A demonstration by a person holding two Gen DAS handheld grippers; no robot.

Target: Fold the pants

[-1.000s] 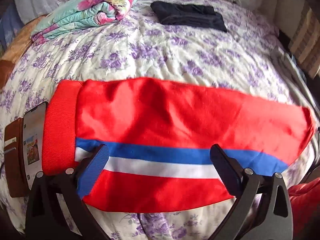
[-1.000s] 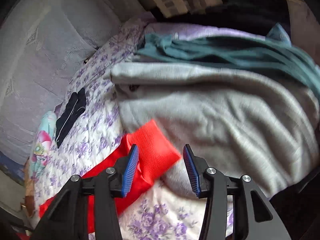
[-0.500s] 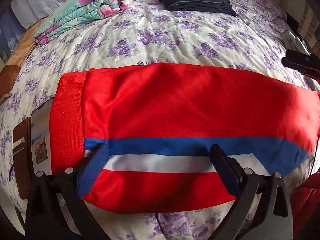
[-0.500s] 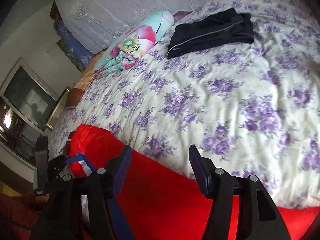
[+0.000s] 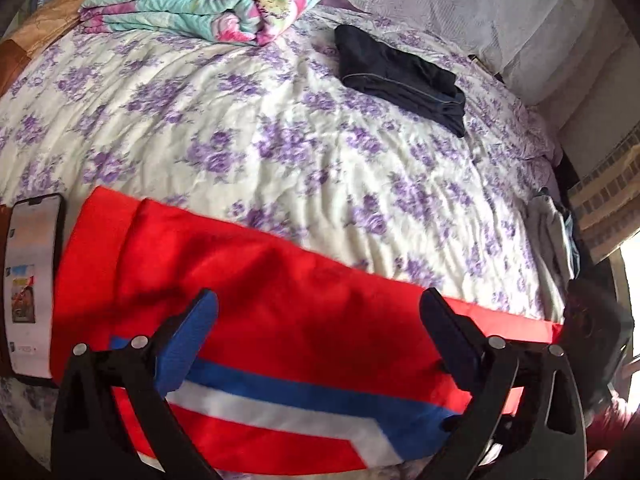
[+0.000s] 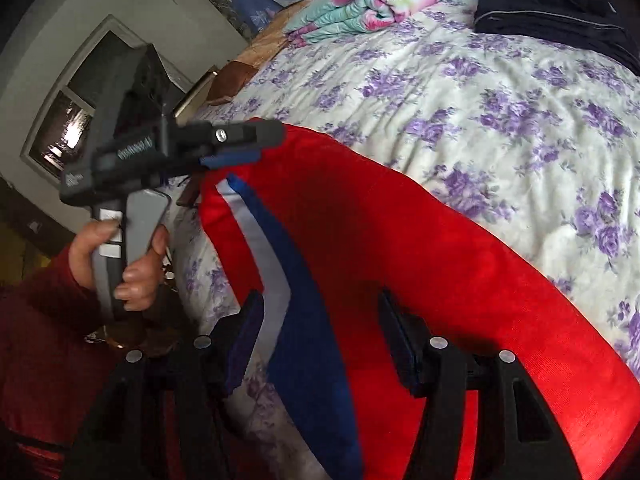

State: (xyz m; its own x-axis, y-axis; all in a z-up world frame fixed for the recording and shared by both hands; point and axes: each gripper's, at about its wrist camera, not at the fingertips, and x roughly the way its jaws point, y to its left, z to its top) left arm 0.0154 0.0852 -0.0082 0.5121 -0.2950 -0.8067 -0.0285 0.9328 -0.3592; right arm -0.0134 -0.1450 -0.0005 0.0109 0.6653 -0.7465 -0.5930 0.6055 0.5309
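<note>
Red pants (image 5: 304, 320) lie flat along the bed (image 5: 280, 152) edge for folding, under both left gripper (image 5: 320, 336) and right gripper (image 6: 320, 340), jaws wide apart, gripping nothing.

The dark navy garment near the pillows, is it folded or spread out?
Folded. The dark navy garment lies as a compact stacked rectangle, layered edges showing, on the purple-flowered bedspread.

Our right tool (image 6: 320, 336) has swung from the heap of grey and teal clothes to hover over the striped edge of the red pants (image 6: 420, 248), its jaws wider; our left tool (image 5: 318, 328) has rolled slightly above them.
</note>
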